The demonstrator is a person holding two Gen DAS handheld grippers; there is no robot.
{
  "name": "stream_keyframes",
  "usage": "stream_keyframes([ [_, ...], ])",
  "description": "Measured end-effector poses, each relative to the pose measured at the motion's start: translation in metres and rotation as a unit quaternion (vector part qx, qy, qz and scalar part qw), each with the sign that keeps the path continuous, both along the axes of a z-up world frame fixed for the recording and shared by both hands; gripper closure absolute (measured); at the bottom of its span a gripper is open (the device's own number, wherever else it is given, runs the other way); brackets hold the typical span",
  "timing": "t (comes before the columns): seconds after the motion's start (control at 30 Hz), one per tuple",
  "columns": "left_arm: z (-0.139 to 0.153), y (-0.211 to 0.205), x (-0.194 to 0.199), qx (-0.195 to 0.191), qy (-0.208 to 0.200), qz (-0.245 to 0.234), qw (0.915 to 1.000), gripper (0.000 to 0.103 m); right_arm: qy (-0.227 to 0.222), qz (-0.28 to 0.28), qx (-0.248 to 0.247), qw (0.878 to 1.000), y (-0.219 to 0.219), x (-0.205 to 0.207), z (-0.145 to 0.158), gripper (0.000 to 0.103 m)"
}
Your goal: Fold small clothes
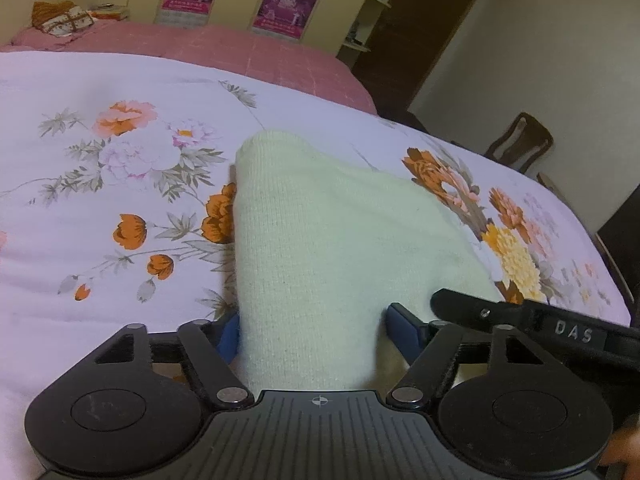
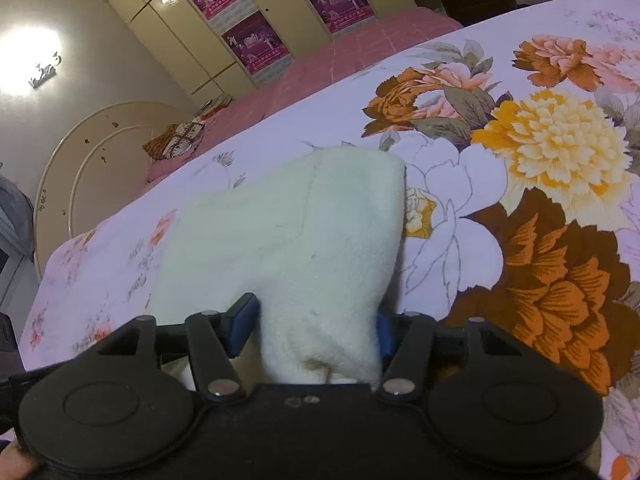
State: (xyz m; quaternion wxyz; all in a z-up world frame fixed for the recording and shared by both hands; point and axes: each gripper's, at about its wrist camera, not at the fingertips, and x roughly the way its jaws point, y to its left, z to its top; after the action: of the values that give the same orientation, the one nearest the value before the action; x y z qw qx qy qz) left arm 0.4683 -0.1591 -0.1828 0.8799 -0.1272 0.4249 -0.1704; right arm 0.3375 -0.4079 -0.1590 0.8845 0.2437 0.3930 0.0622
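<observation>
A pale cream knit garment lies on the floral bedsheet, bunched and draped toward me. My left gripper is shut on its near edge, the cloth filling the gap between the blue pads. In the right wrist view the same garment runs into my right gripper, which is shut on another part of its near edge. The right gripper's black body shows at the lower right of the left wrist view, close beside the left one.
The floral sheet covers the bed, with a pink blanket beyond it. A folded patterned cloth lies at the far end. Wardrobe doors with posters stand behind. A wooden chair stands beside the bed.
</observation>
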Motion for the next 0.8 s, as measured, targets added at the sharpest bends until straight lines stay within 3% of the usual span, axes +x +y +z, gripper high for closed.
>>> stream_keyframes([
  [0.13,0.007,0.001,-0.003,0.007,-0.01,-0.004,0.9999,0.05,-0.007,-0.007,0.0,1.0,0.005,-0.003,0.005,0.064],
  [0.3,0.012,0.002,-0.005,0.01,-0.015,-0.007,0.9998,0.056,-0.015,-0.007,0.0,1.0,0.008,-0.005,0.012,0.069],
  [0.37,0.012,0.001,-0.005,0.016,-0.015,-0.012,0.9997,0.056,-0.014,-0.009,-0.011,1.0,0.01,-0.004,0.012,0.069],
  [0.47,0.006,0.009,0.003,-0.005,0.023,0.001,0.9997,0.046,0.007,-0.014,-0.008,1.0,0.005,-0.001,0.005,0.048],
  [0.5,0.002,0.013,0.005,-0.022,0.032,0.009,0.9992,0.045,0.011,-0.011,0.007,1.0,0.001,-0.001,0.002,0.047],
  [0.57,0.001,0.009,0.003,-0.02,0.026,0.011,0.9994,0.045,0.01,-0.007,0.016,1.0,0.0,0.0,0.0,0.047],
  [0.63,0.001,0.003,-0.001,-0.007,0.015,0.009,0.9998,0.046,0.009,-0.009,0.028,1.0,0.002,0.002,-0.002,0.057],
  [0.73,0.006,0.002,-0.003,-0.001,0.006,0.005,1.0,0.056,0.008,-0.008,0.038,0.999,0.005,0.001,-0.001,0.068],
  [0.8,0.011,0.001,-0.005,0.007,-0.003,-0.001,1.0,0.059,-0.001,-0.009,0.038,0.999,0.006,-0.002,0.004,0.07],
])
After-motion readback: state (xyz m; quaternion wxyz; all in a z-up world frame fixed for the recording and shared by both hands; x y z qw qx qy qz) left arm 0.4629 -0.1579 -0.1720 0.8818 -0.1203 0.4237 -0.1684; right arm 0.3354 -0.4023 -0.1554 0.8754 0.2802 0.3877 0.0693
